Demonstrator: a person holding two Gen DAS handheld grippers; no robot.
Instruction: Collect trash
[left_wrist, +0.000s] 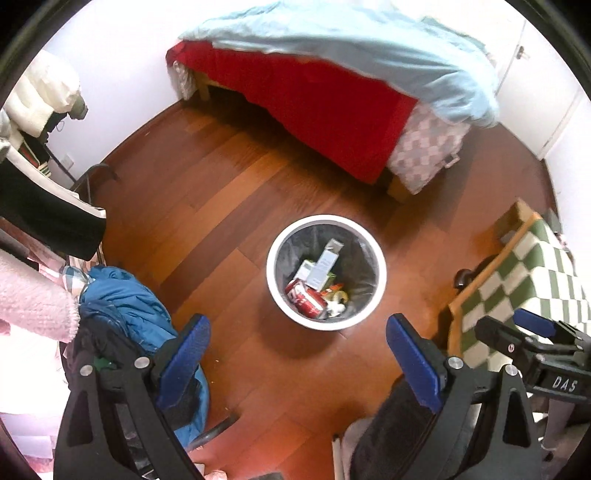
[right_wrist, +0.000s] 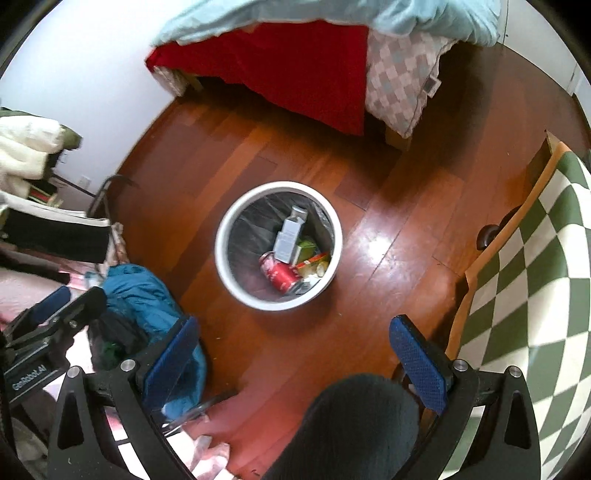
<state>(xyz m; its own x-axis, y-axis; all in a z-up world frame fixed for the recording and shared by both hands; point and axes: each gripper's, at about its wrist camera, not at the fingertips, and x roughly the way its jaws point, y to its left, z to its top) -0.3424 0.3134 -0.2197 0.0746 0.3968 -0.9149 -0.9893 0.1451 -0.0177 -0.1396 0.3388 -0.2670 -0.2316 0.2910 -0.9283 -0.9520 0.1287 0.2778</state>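
- Left gripper (left_wrist: 297, 341): jaws spread wide, nothing between the blue pads; it points down at the floor.
- Right gripper (right_wrist: 293, 345): jaws fully apart, nothing held.
- White bin (right_wrist: 225, 254): stands upright on the wooden floor (right_wrist: 388, 229), near the bed (right_wrist: 295, 66).
- Trash inside the bin: red can (right_wrist: 281, 275), grey carton (right_wrist: 289, 236), small wrappers.
- Checkered rug (right_wrist: 535, 277): right of the bin, apart from it.

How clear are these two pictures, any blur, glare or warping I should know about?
Left wrist view: heavy fisheye bending at the edges, the bed smeared by motion blur, the trash bin fairly sharp and throwing a soft shadow toward the camera. Right wrist view: blurrier overall, the bin's rim smeared, a bright glare patch on the wooden floor to its right, the checkered cloth strongly curved.
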